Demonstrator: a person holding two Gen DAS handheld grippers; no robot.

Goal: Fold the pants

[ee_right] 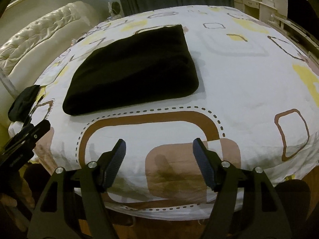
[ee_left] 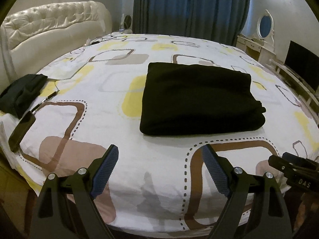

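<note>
Left tool [ee_left: 159, 155] is sitting released at the bottom of the left wrist frame, jaws spread wide, nothing between the pads, only bedsheet showing in the gap. Right tool [ee_right: 158, 149] is doing the same at the bottom of the right wrist frame: jaws apart, empty. Each tool is also poking into the other's view, at the lower right edge of the left view and lower left edge of the right view, so both are hanging side by side over the near edge of the bed [ee_left: 111, 119]. Both are standing clear of the cloth, which reads as hands-off because there is nothing left to grip. Further up, mid-frame, the pants [ee_left: 199, 99] are lying as a compact black rectangle, layers stacked, edges roughly squared, flat on the patterned sheet; fold looks finished to me. At left edge, a phone [ee_left: 22, 131] and a dark cloth bundle [ee_left: 22, 91] are parked out of the working area. Beyond: tufted headboard [ee_left: 51, 23] upper left, blue curtains [ee_left: 189, 8] top centre.
</note>
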